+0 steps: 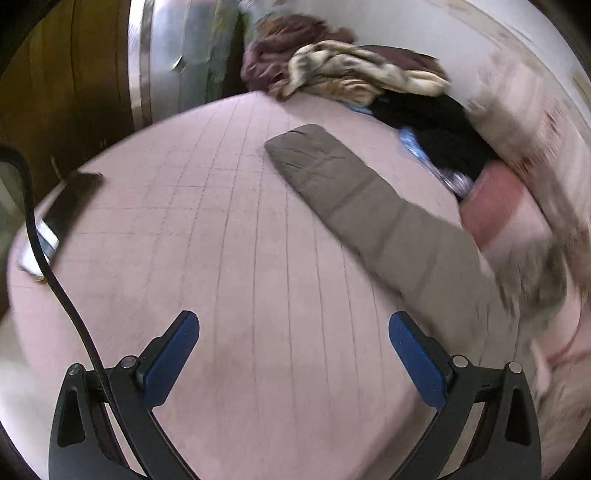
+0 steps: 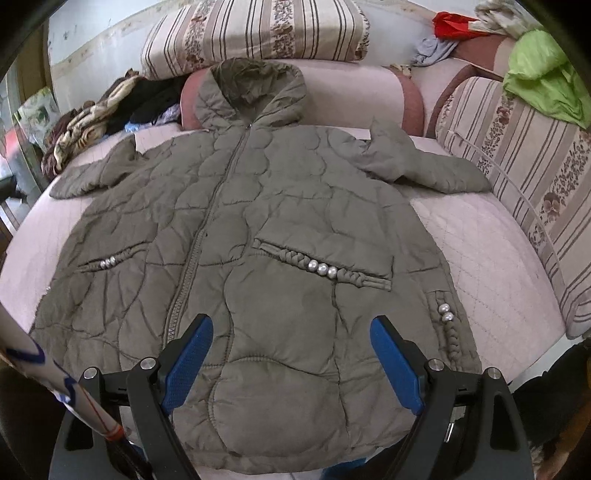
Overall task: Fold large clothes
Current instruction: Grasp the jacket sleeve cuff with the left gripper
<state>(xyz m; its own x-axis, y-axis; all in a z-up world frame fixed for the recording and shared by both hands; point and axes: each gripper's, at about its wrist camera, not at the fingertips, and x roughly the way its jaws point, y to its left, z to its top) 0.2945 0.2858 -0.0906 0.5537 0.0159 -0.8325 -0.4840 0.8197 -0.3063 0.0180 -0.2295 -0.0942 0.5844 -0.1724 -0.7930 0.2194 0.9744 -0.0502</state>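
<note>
A large olive quilted hooded jacket point(image 2: 266, 221) lies front up and spread flat on a pink quilted bed cover point(image 2: 480, 251), sleeves out to both sides. My right gripper point(image 2: 291, 350) is open and empty, hovering over the jacket's lower hem. In the left wrist view only the jacket's left sleeve point(image 1: 369, 206) shows, lying straight across the cover point(image 1: 221, 258). My left gripper point(image 1: 293, 347) is open and empty above bare cover, left of the sleeve.
Striped cushions point(image 2: 258, 33) line the back and right side point(image 2: 517, 155). A heap of clothes point(image 1: 343, 70) sits at the far corner, also in the right wrist view point(image 2: 110, 107). A green cloth point(image 2: 543, 81) lies at right. A dark phone point(image 1: 55, 218) rests at the bed's left edge.
</note>
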